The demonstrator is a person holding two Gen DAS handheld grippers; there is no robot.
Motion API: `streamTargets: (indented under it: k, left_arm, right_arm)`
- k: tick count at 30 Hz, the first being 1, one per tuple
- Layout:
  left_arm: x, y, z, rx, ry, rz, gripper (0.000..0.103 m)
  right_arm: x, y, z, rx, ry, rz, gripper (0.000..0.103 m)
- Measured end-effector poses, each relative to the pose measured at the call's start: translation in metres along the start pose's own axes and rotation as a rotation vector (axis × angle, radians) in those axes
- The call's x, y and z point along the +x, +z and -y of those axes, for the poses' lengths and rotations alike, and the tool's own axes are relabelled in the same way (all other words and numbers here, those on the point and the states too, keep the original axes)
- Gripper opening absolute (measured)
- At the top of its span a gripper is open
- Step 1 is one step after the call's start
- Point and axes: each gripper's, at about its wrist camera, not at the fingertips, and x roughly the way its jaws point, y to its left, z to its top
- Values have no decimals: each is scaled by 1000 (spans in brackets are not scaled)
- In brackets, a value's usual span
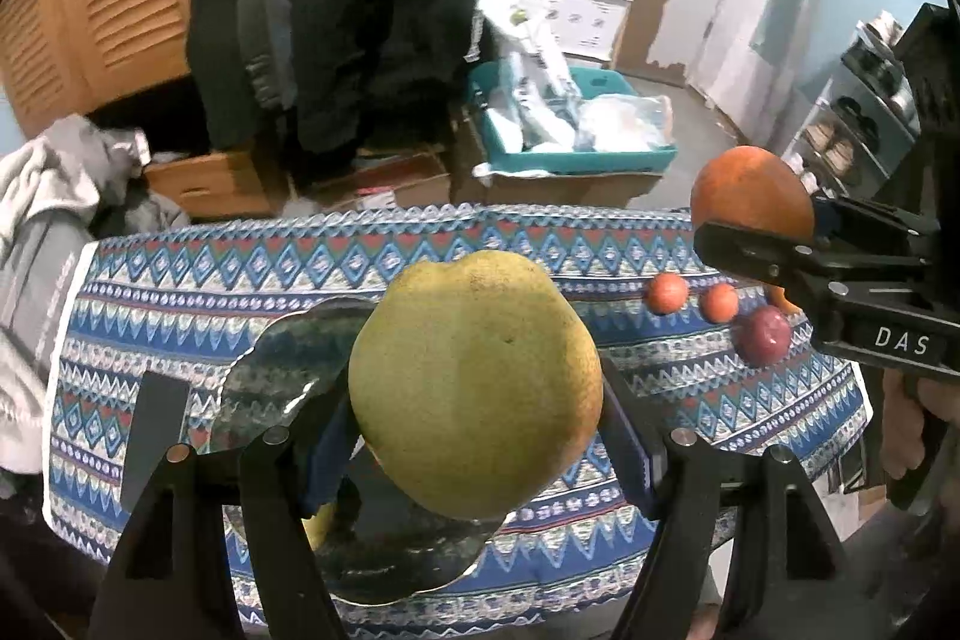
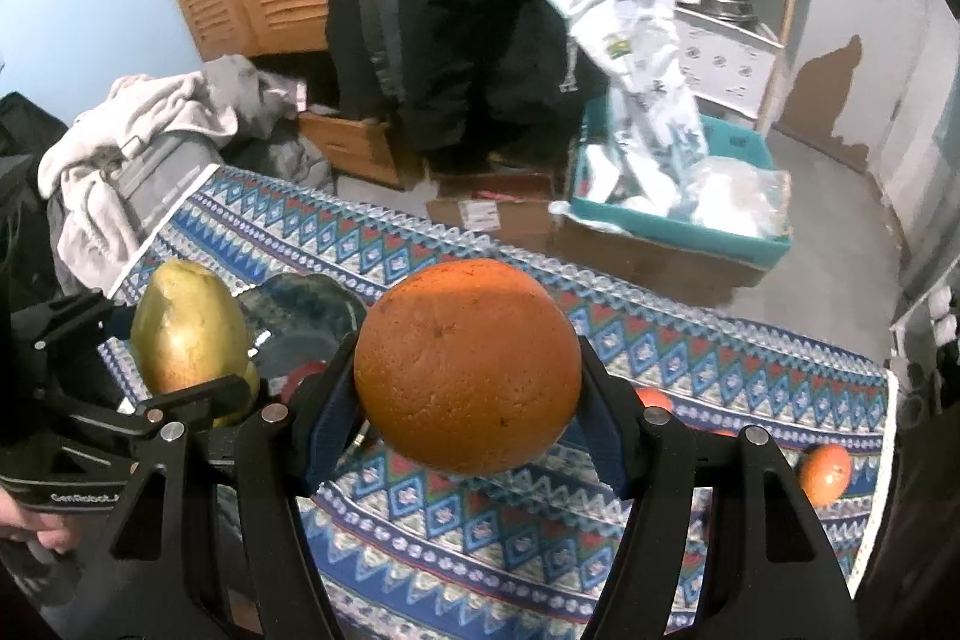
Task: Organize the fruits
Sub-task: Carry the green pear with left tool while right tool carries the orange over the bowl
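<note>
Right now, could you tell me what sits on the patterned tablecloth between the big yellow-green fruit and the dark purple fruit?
Only bare tablecloth, seen in the left wrist view between the yellow-green fruit and purple fruit.

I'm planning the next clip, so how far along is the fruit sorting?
Done: little that shows; the glass plate has only a yellowish fruit partly visible behind the fingers. In hand: the left gripper is shut on a yellow-green pomelo and the right gripper on an orange, both above the patterned cloth. Left: two small orange fruits and a purple one loose on the cloth.
</note>
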Motion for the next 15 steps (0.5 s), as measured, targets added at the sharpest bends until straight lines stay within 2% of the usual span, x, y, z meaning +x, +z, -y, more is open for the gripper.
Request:
streamTargets:
  k: [15]
  left_arm:
    - [23,-10,-75,-129,74,-49,74]
  right_arm:
    - [70,28,-50,-11,87,-92,67]
